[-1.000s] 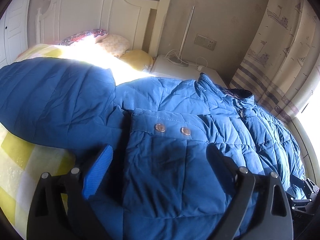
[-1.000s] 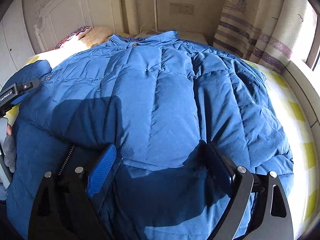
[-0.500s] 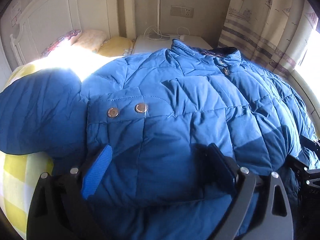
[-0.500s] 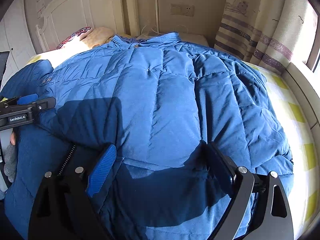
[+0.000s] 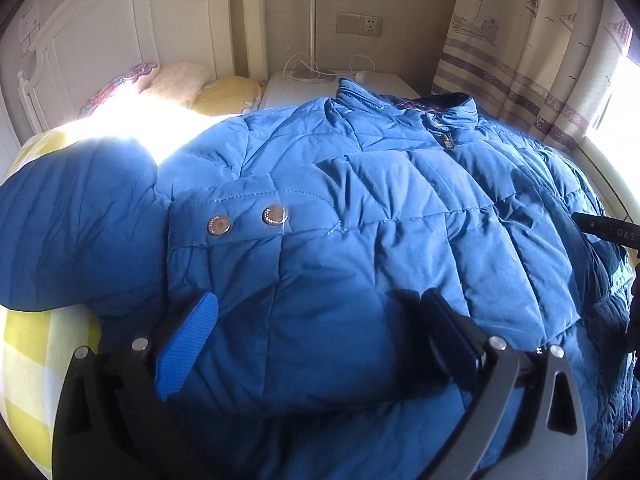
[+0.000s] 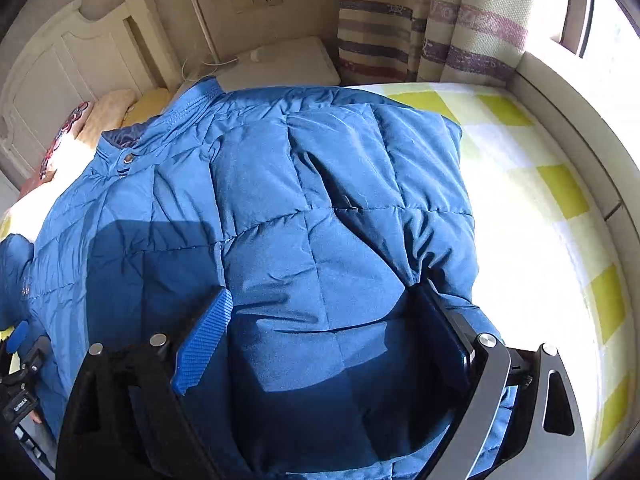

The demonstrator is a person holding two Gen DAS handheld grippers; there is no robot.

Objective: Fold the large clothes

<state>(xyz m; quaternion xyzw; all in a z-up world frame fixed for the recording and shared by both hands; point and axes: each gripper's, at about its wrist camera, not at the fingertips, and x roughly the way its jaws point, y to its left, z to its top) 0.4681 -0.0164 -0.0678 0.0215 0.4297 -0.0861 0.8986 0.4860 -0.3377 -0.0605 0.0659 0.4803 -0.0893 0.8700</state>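
A large blue quilted down jacket (image 5: 360, 208) lies spread over the bed, collar toward the headboard; it also fills the right wrist view (image 6: 280, 208). A folded sleeve cuff with two metal snaps (image 5: 248, 220) lies across its front. My left gripper (image 5: 316, 332) is open, its fingers wide apart just over the jacket's lower left part. My right gripper (image 6: 324, 328) is open, its fingers straddling the jacket's right side near the hem. Neither holds fabric.
The bed has a yellow and white checked sheet (image 6: 552, 216) bare on the right. Pillows (image 5: 176, 84) lie by the white headboard (image 5: 132, 20). A white nightstand (image 6: 280, 64) and striped curtains (image 6: 432, 20) stand behind. A window ledge (image 6: 580, 128) runs along the right.
My left gripper has swung right, bringing the collar and front into the centre. My right gripper has moved right toward the jacket's edge, showing more bare sheet. Both stayed open.
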